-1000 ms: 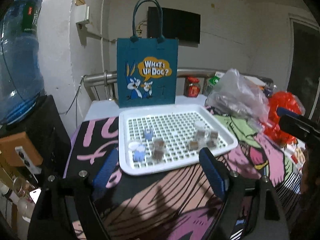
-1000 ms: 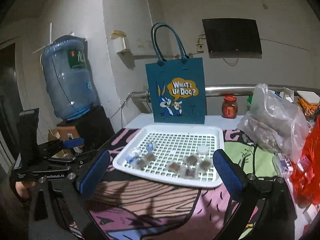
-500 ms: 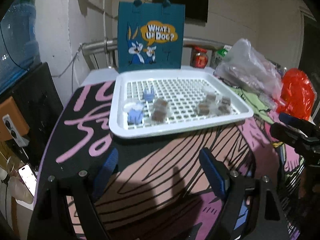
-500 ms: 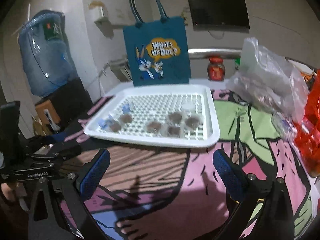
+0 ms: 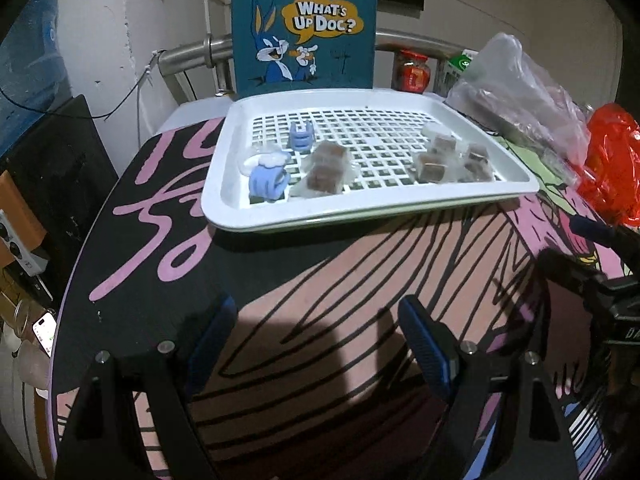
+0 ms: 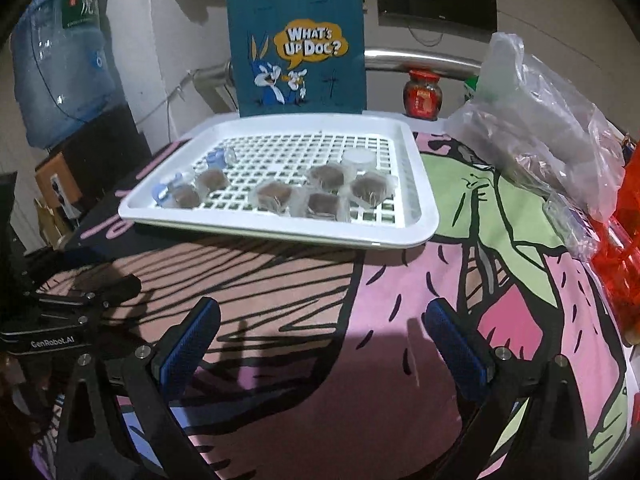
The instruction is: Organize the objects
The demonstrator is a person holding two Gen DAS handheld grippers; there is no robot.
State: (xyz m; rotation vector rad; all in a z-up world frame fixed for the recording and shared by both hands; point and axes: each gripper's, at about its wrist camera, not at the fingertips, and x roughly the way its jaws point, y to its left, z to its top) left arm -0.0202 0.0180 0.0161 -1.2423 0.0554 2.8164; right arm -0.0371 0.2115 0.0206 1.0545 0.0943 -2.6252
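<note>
A white slatted tray (image 5: 516,184) (image 6: 416,216) lies on the patterned tablecloth. It holds several brown snacks in clear wrappers (image 5: 326,168) (image 6: 276,196), two small blue clips (image 5: 269,181) (image 5: 300,140) and a small white-lidded tub (image 6: 358,159). A teal cartoon tote bag (image 5: 304,28) (image 6: 298,48) stands upright behind the tray. My left gripper (image 5: 316,340) hovers over the cloth in front of the tray, open and empty. My right gripper (image 6: 324,344) is open too, with nothing between its blue pads, also short of the tray.
A clear plastic bag (image 6: 540,120) and a red bag (image 5: 612,164) lie right of the tray. A red jar (image 6: 423,94) stands by the metal rail at the back. A blue water bottle (image 6: 60,60) on a dispenser is at the left.
Both grippers have sunk toward the table and tipped downward, so the tray now sits higher and larger in both views. Their fingers stay equally wide apart.
</note>
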